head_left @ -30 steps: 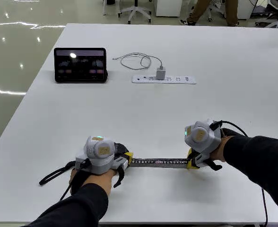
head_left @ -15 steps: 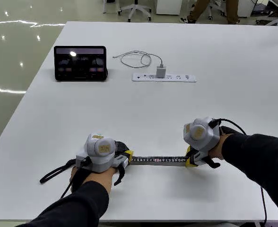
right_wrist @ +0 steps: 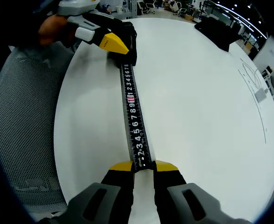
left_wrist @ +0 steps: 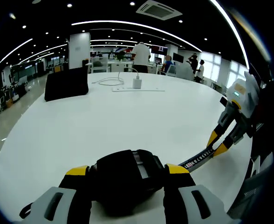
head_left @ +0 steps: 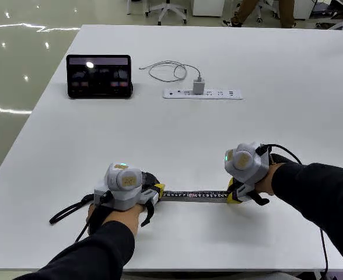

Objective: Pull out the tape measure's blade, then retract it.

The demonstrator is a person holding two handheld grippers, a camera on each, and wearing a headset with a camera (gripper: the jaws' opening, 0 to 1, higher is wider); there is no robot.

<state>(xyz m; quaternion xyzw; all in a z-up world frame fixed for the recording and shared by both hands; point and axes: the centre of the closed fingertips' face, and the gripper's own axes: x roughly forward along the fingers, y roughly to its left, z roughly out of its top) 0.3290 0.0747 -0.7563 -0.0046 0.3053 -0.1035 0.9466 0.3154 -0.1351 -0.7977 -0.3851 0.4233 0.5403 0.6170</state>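
The black tape measure case [left_wrist: 127,175] sits on the white table near its front edge, and my left gripper [left_wrist: 127,171] is shut on it [head_left: 150,182]. Its black blade [right_wrist: 134,126] with white numbers lies flat on the table, drawn out to the right [head_left: 195,195]. My right gripper [right_wrist: 143,166] is shut on the blade's end, with its yellow fingertips [head_left: 232,196] pinching the tip. In the left gripper view the right gripper [left_wrist: 223,140] stands at the far end of the blade [left_wrist: 197,161]. A black wrist strap [head_left: 66,211] trails left from the left gripper.
A dark tablet [head_left: 99,76] stands at the back left of the table [head_left: 160,134]. A white power strip [head_left: 202,94] with a plugged charger and coiled cable [head_left: 168,71] lies behind the middle. Office chairs and a person's legs are beyond the far edge.
The right gripper has moved slightly left toward the case, so the drawn-out blade is a little shorter. The left gripper holds the case in place.
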